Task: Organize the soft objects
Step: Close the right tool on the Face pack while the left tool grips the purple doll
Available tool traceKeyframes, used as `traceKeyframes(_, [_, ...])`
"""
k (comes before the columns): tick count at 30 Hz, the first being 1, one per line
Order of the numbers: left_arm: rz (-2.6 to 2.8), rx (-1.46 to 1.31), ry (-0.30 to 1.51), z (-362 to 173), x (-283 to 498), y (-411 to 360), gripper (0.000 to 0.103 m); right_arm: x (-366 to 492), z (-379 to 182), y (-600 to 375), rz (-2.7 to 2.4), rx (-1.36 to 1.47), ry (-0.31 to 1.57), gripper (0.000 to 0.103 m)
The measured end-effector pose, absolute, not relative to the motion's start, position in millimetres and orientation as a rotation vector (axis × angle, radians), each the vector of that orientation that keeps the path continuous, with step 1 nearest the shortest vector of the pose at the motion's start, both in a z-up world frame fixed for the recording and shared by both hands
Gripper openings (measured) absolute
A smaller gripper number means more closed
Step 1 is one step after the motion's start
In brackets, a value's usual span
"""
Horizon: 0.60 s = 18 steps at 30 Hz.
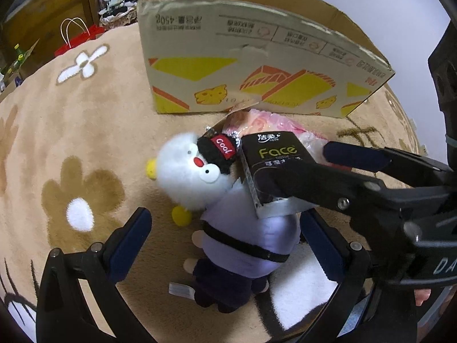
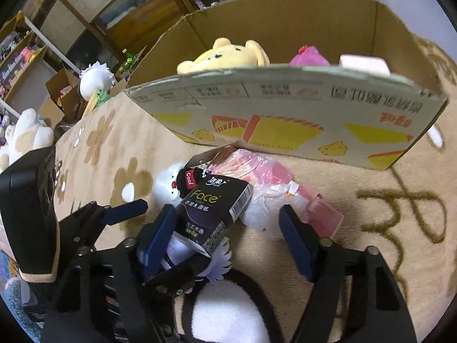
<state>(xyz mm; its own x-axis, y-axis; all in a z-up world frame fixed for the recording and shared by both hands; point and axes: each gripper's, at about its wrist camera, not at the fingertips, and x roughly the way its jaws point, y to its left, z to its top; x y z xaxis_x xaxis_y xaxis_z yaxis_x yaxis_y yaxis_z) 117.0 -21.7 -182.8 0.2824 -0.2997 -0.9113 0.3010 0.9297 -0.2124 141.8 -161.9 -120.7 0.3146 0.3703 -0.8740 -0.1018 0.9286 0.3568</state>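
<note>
Now, setting: a beige blanket [image 1: 85, 128] with a flower pattern is seen under everything; a printed cardboard box [image 1: 257, 65] stands on it, open at the top.
Box contents: a yellow plush bear [image 2: 222, 57], a pink plush [image 2: 308, 57] and a white block [image 2: 362, 63] are seen over the near wall of the box.
Plush penguin [image 1: 194, 177]: laid on the blanket in front of the box, with its head toward the box; a black cap marked "Cool" and a lilac top are worn.
Tissue pack [image 1: 271, 154]: a black pack printed "Face", held tilted above the penguin's body, just in front of the box.
Pink packet [image 1: 285, 125]: wrapped in clear plastic, lying at the foot of the box, behind the tissue pack.
Left tool [image 1: 225, 217]: spread wide, with one finger on each side of the penguin's body, in front of the box.
Right tool [image 2: 227, 214]: spread; the tissue pack is seen between its fingers, lying against the left one and well apart from the other.
</note>
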Motion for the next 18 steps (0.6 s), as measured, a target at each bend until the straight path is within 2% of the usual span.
traceKeyframes(1, [-0.402, 0.002, 1.222, -184.3, 117.3, -21.6, 0.103, 142.2, -121.5, -163.3, 0.318, 0.273, 1.215, 0.067])
traceKeyframes(3, [-0.402, 0.007, 1.229, -186.6, 116.9, -23.1, 0.103, 143.8, -122.7, -166.2, 0.33, 0.31, 1.219, 0.051])
traceKeyframes(6, [-0.398, 0.008, 1.236, -189.7, 116.6, -23.7, 0.102, 144.3, -124.5, -169.5, 0.352, 0.356, 1.233, 0.041])
traceKeyframes(18, [-0.393, -0.024, 1.263, -199.6, 118.5, -18.6, 0.103, 141.6, -129.0, -166.8, 0.364, 0.399, 1.274, 0.04])
